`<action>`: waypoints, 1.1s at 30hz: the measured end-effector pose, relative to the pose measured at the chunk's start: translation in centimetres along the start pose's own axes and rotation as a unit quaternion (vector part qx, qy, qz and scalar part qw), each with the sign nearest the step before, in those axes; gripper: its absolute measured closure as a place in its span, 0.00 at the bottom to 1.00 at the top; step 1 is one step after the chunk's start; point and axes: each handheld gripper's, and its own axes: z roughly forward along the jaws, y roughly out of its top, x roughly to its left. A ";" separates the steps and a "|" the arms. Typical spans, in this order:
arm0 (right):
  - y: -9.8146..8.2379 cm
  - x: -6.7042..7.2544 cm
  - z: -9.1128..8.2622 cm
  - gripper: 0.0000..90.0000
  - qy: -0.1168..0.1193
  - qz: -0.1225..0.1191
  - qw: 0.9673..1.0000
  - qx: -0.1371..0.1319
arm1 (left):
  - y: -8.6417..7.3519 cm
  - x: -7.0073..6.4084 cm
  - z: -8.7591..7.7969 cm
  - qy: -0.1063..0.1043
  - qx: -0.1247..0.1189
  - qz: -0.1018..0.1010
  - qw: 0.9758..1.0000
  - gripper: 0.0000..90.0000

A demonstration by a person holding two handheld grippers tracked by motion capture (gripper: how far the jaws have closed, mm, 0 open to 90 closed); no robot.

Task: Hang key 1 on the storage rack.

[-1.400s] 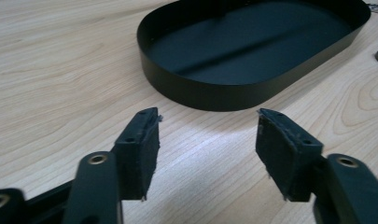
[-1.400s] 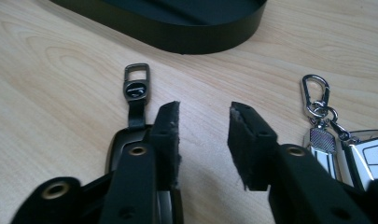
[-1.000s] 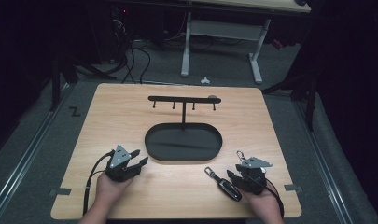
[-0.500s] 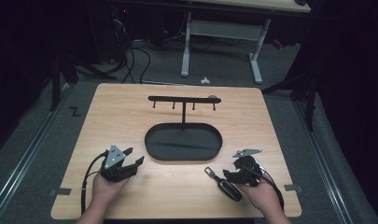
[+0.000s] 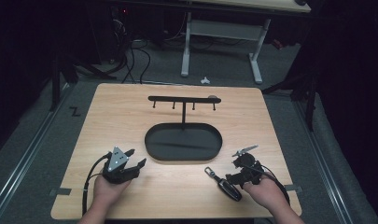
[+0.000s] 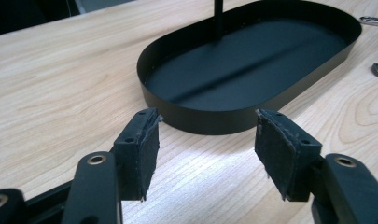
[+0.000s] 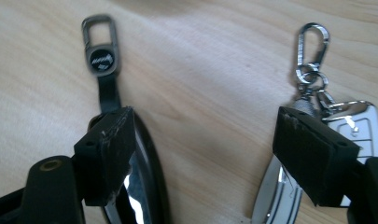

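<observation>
Hovering low over the wooden table (image 5: 130,121), the right gripper (image 7: 200,154) stands with its jaws spread wide, having just been opening; bare wood shows between the pads and nothing is held. In the right gripper view, the black key fob (image 7: 140,186) lies on the table under and just beside the left-hand pad (image 7: 107,154), its strap running up to a metal loop with a small badge. Whether that pad touches the fob cannot be told. Behind the other pad (image 7: 312,154) lies a silver key fob (image 7: 359,126), with a ring and a bright carabiner clip reaching away from it. The two fobs lie apart, one at each side of the open jaws.

In the high view the right gripper (image 5: 242,169) sits near the table's front right corner, in the person's right hand (image 5: 266,193), and the black key fob (image 5: 226,185) lies just to its left, slanted, well clear of the tray.

The left gripper (image 6: 205,144) is released too, its jaws wide apart and empty, pointing at the near wall of the black oval tray (image 6: 200,119) without touching it. From the tray's middle rises a thin post that carries a black bar with small hooks (image 5: 184,99). In the high view the left gripper (image 5: 123,165) rests near the tray's front left, held in the left hand (image 5: 107,191).
</observation>
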 end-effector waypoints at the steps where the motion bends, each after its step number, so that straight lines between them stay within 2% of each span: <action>1: 0.2 0.2 0.1 0.24 0.001 -0.009 1.000 0.008 | 0.0 0.0 0.0 0.000 0.000 0.002 1.000 0.45; 3: 0.3 0.4 0.1 0.24 0.001 -0.019 1.000 0.016 | 0.0 0.1 0.1 0.001 0.000 0.002 1.000 0.45; 4: 0.8 0.9 0.2 0.24 0.007 -0.034 0.999 0.033 | 0.0 0.2 0.3 0.000 0.005 0.000 1.000 0.45; 6: 1.3 1.4 0.4 0.24 0.009 -0.052 0.997 0.049 | -0.1 0.1 0.5 0.000 0.009 0.003 1.000 0.44; 8: 1.5 1.7 0.5 0.24 0.011 -0.060 0.997 0.057 | -0.1 0.1 0.6 0.000 0.010 0.006 1.000 0.44; 10: 2.3 2.5 0.8 0.25 0.013 -0.080 0.994 0.076 | -0.1 0.1 0.6 0.000 0.009 0.007 1.000 0.44; 13: 3.1 3.2 1.4 0.26 0.023 -0.108 0.990 0.086 | -0.1 0.1 0.5 -0.001 0.006 0.007 1.000 0.43; 15: 3.3 3.5 1.6 0.26 0.027 -0.110 0.989 0.094 | -0.1 0.1 0.5 -0.001 0.006 0.007 1.000 0.43; 16: 3.7 4.0 2.0 0.27 0.029 -0.123 0.986 0.109 | -0.1 0.2 0.6 -0.002 0.007 0.006 1.000 0.43; 17: 3.7 4.0 2.0 0.27 0.029 -0.123 0.986 0.109 | -0.1 0.2 0.6 -0.002 0.007 0.006 1.000 0.43; 20: 4.4 4.4 2.5 0.28 0.028 -0.138 0.983 0.121 | -0.2 0.2 0.7 -0.006 0.009 0.013 1.000 0.42; 22: 4.6 4.4 2.6 0.30 0.027 -0.132 0.983 0.126 | -0.2 0.2 0.7 -0.008 0.010 0.012 1.000 0.42; 24: 4.9 4.1 3.0 0.35 0.033 -0.132 0.982 0.135 | -0.2 0.1 0.8 -0.011 0.009 0.013 1.000 0.42; 25: 5.1 4.0 3.1 0.40 0.039 -0.126 0.982 0.139 | -0.2 0.1 0.9 -0.011 0.010 0.015 1.000 0.42; 26: 5.2 4.0 3.1 0.42 0.044 -0.112 0.982 0.142 | -0.2 0.0 0.9 -0.012 0.012 0.016 1.000 0.42; 27: 5.3 4.0 3.2 0.43 0.048 -0.109 0.983 0.141 | -0.1 0.0 0.9 -0.012 0.013 0.016 1.000 0.42; 29: 5.3 3.9 3.3 0.50 0.052 -0.118 0.981 0.143 | -0.1 -0.1 0.8 -0.013 0.013 0.016 1.000 0.42; 33: 5.3 3.7 3.4 0.56 0.052 -0.123 0.981 0.137 | -0.2 -0.2 0.7 -0.014 0.013 0.017 1.000 0.42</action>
